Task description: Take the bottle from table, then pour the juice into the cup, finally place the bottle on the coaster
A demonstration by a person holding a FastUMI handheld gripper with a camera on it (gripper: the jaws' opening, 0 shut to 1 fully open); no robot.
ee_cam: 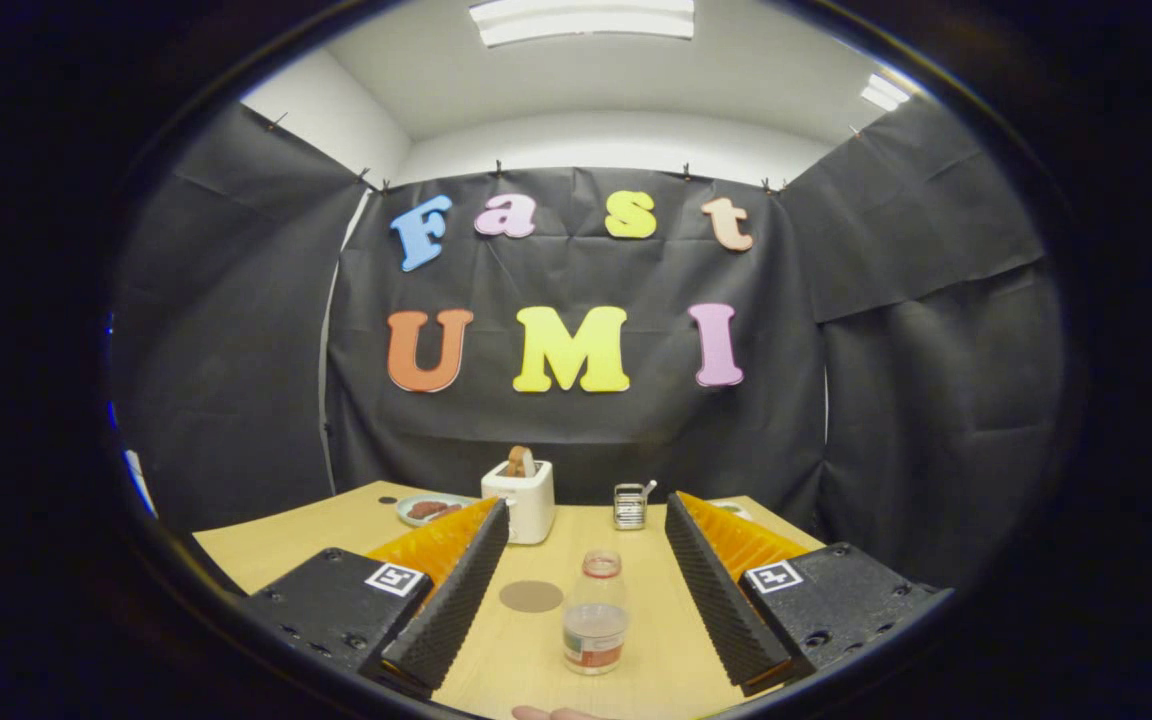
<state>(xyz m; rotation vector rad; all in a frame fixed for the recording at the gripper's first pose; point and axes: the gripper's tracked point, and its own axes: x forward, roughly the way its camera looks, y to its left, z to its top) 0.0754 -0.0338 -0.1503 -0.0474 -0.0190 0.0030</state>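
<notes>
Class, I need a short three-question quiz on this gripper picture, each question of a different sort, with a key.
1. True or false: the gripper is shut on the bottle.
2. What round flat thing lies on the table beside the bottle? A) brown coaster B) lid C) coin
3. Fill in: the slice of bread stands in the white ____ beyond the fingers.

Key
1. False: the fingers are spread wide, and the bottle stands upright between them, untouched.
2. A
3. toaster, near a plate of food and a small metal cup.

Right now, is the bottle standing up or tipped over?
Upright: the bottle stands on the table, between the open gripper's fingers.
</notes>
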